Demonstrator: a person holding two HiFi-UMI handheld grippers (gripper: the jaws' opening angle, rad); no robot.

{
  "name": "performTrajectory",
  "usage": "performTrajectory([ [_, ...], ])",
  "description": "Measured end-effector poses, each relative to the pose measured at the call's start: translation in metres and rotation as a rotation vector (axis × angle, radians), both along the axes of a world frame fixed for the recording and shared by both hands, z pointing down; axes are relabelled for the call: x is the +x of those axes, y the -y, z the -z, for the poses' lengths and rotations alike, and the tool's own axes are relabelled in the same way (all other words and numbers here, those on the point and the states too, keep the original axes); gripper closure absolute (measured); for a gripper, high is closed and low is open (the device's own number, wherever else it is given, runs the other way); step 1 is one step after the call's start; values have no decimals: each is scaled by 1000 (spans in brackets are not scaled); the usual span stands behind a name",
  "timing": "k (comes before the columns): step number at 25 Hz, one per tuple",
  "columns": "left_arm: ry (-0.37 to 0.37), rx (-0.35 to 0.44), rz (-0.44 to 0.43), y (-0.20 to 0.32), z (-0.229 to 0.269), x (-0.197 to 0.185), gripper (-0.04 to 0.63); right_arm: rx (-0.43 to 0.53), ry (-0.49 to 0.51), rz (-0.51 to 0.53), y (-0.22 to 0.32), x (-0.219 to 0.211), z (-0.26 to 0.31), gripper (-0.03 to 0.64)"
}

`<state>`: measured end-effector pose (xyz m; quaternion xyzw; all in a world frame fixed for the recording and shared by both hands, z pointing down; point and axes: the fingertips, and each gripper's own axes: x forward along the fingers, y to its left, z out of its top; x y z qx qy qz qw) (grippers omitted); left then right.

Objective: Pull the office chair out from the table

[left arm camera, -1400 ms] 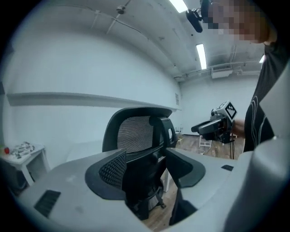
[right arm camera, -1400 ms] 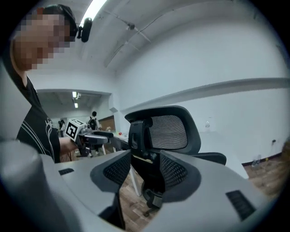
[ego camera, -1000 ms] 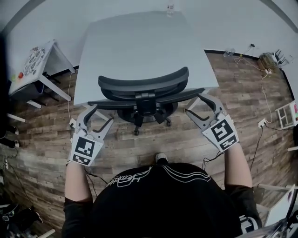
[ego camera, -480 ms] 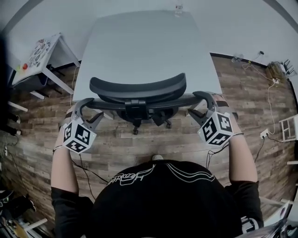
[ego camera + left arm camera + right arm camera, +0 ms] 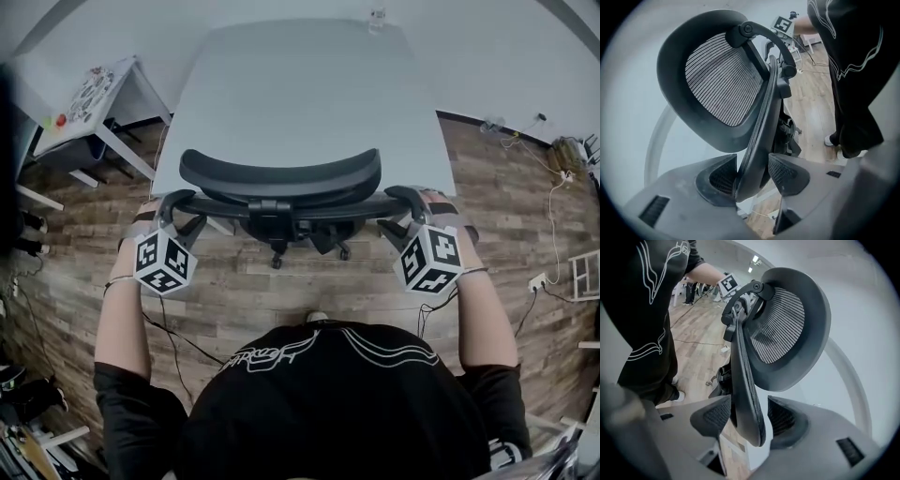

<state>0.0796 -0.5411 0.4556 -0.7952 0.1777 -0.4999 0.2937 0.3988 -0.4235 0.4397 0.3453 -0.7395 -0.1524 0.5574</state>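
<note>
The left tool point(image 5: 173, 202) and right tool point(image 5: 412, 199) are flanking the office chair point(image 5: 281, 178), which is sitting between them, tucked against the worktop point(image 5: 300, 84) beyond.

In the left gripper view, the jaws are standing apart, straddling the backrest edge point(image 5: 759, 140), with only one pad touching it.

In the right gripper view, the jaws are likewise unclenched around the opposite edge, with a gap showing.

Both probably need clamping firmly before drawing back evenly. Otherwise the chair is likely to swivel.

Office chair point(image 5: 281, 178): black, mesh back, curved headrest, upright, seat tucked under the table point(image 5: 291, 84) (pale grey, rectangular). Left backrest edge stands between left gripper point(image 5: 752, 176) jaws, right edge between right gripper point(image 5: 749, 416) jaws; table beyond both.
</note>
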Motion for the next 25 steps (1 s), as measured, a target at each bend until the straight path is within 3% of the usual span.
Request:
performTrajectory([
  [5,119,40,-58,2,-7,0,402,28,-22,-16,3,0,-5,400],
  [9,197,86,-91,5,-12,1,423,32,-97,-3,3,1,-8,411],
  [13,213,92,-86,6,-14,1,428,-3,-185,8,3,5,-11,426],
  [18,249,56,-81,7,-17,1,434,-54,-180,5,3,5,-15,431],
  [25,244,44,-53,8,-18,2,434,-107,-190,-30,4,7,-16,434],
])
